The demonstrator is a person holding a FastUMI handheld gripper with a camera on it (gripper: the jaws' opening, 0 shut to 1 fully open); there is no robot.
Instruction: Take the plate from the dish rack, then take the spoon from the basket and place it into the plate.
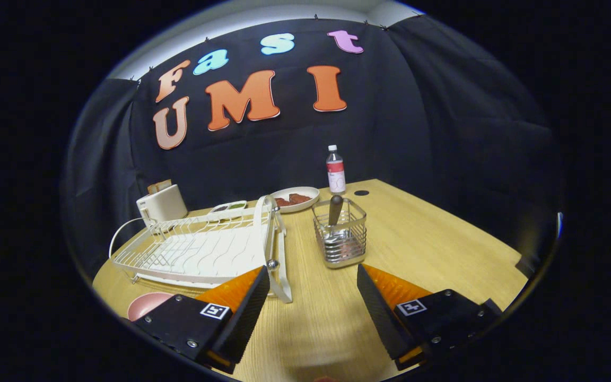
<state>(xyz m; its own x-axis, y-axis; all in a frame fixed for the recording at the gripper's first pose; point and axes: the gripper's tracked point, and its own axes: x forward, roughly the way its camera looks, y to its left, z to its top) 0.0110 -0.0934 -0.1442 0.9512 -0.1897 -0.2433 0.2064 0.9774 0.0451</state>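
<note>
Orange-backed fingers of the claw point(313, 273) stand wide apart and hold nothing, hovering above the wooden worktop point(443, 249) and aimed slightly downward along it. Just ahead, between the fingertips and a little beyond, the wire basket point(340, 236) holds the spoon point(334, 212), handle up. Left of the basket sits the white dish rack point(199, 249). A pink plate point(146, 305) lies on the worktop beside the left finger, in front of the rack.
</note>
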